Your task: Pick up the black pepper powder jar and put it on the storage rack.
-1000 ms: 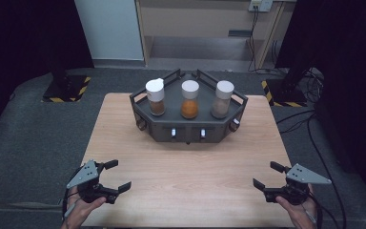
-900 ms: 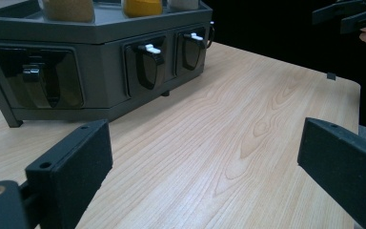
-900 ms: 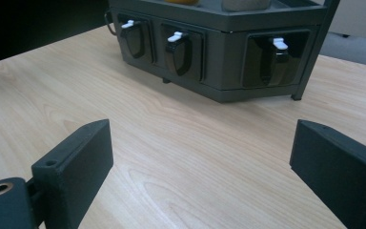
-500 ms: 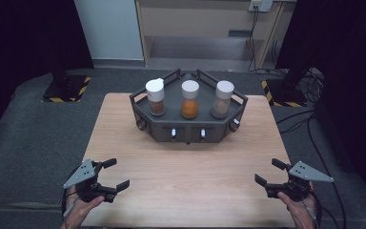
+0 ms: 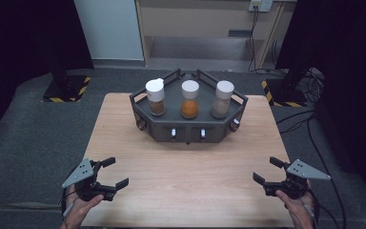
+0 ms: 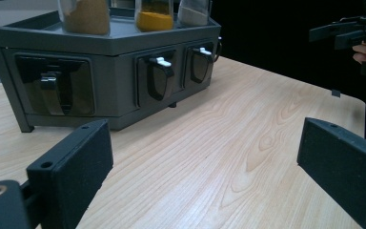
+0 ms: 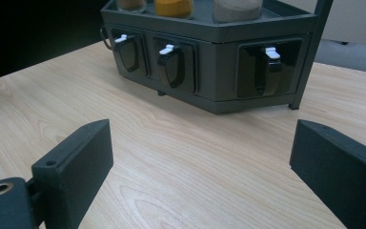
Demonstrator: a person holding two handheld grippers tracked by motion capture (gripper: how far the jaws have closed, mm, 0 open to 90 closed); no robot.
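Rack (image 5: 188, 125), dark grey and six-sided, sits on the far middle of the desk (image 5: 186, 181), well apart from both tongs. Three jars stand in a row on its top tray: left jar (image 5: 155, 97) with brown powder, middle jar (image 5: 189, 99) with orange powder, right jar (image 5: 223, 99) with pale greyish powder, all with white lids. The left jar's lid looks slightly tilted. Front faces of the rack carry small dispenser levers (image 7: 168, 49) with white tips, seen in both gripper views.

Left tongs (image 5: 111, 172) at the near left corner of the desk, held in a hand (image 5: 78, 208), jaws apart, nothing between them, pointing toward the desk's middle. Right tongs (image 5: 267, 171) at the near right edge, held in the other hand (image 5: 295, 206), jaws apart too, empty. Each has a grey three-cornered plate on top.

In the left gripper view the rack is at far left and the right tongs show far off at upper right. In the right gripper view the rack is straight ahead, bare wood in between.
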